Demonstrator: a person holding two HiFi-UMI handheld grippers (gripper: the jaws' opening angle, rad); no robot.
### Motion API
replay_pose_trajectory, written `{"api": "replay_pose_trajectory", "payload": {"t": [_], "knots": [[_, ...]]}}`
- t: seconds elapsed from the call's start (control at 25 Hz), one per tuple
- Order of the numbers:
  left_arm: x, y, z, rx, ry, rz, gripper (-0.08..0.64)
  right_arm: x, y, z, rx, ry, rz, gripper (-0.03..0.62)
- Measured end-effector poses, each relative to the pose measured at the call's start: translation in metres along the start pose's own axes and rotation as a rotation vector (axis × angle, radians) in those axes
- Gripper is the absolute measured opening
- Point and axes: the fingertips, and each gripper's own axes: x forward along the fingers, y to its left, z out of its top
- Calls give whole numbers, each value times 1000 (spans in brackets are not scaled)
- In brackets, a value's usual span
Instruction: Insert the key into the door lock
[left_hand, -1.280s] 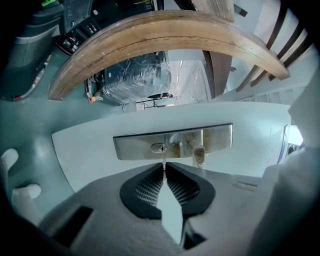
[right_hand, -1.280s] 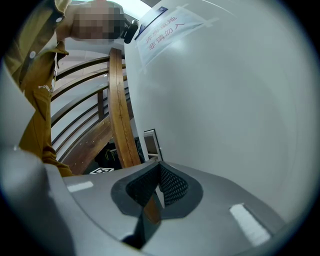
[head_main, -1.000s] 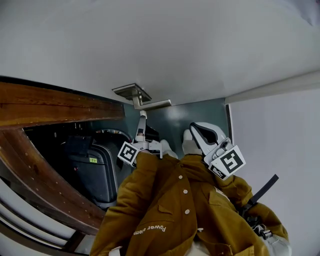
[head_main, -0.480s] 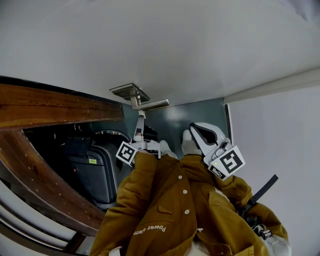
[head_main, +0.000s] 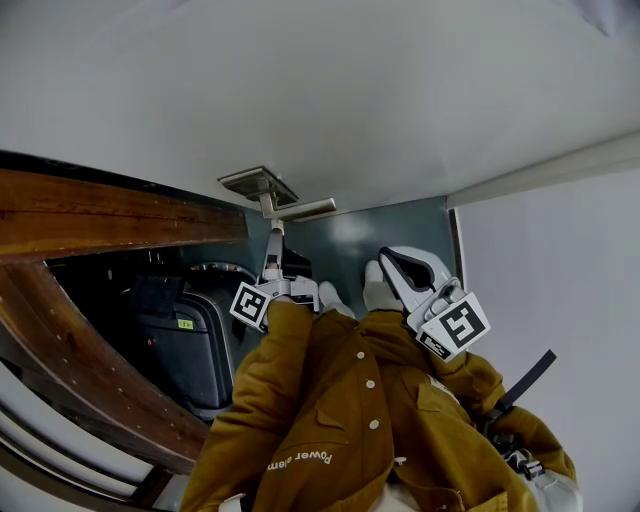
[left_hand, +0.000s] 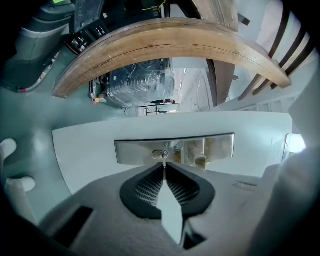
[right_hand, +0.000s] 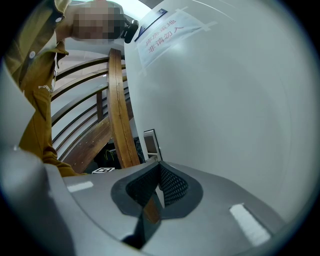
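A metal lock plate (left_hand: 210, 148) with a lever handle (head_main: 303, 209) sits on the white door (head_main: 380, 90). Its round keyhole (left_hand: 160, 154) is at the plate's left part. My left gripper (left_hand: 164, 165) is shut on a thin key (left_hand: 164, 172), whose tip touches the keyhole; how deep it sits cannot be told. In the head view the left gripper (head_main: 272, 236) reaches up to just below the plate (head_main: 258, 182). My right gripper (head_main: 386, 257) hangs back to the right, shut with nothing in it, and its jaws (right_hand: 159, 169) point along the door face.
A curved wooden stair rail (head_main: 120, 215) runs at the left, with a dark suitcase (head_main: 190, 340) behind it. A pale wall (head_main: 550, 300) meets the door frame at the right. A taped paper notice (right_hand: 165, 32) hangs higher on the door.
My left gripper has moved up and a little left with the key, closing the gap to the lock plate. The right gripper has stayed almost still.
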Motion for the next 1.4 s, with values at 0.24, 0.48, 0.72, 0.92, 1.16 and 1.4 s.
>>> {"api": "replay_pose_trajectory", "payload": {"t": [0.24, 0.48, 0.72, 0.92, 1.16, 1.4], "knots": [[14, 5, 0, -18, 11, -3, 28, -2, 0, -2, -2, -1, -4, 6], [31, 4, 4, -24, 25, -75, 28, -6, 4, -5, -4, -1, -6, 6], [29, 3, 5, 64, 58, -67, 53, -12, 8, -8, -3, -10, -15, 6], [17, -5, 3, 262, 98, -4, 54, -13, 7, -7, -4, -17, -11, 6], [-18, -50, 14, 799, 65, 60, -2, -6, 9, -4, -17, -13, 31, 6], [-42, -129, -20, 1214, 78, -46, -2, 2, 12, 7, -36, -28, 64, 6]]}}
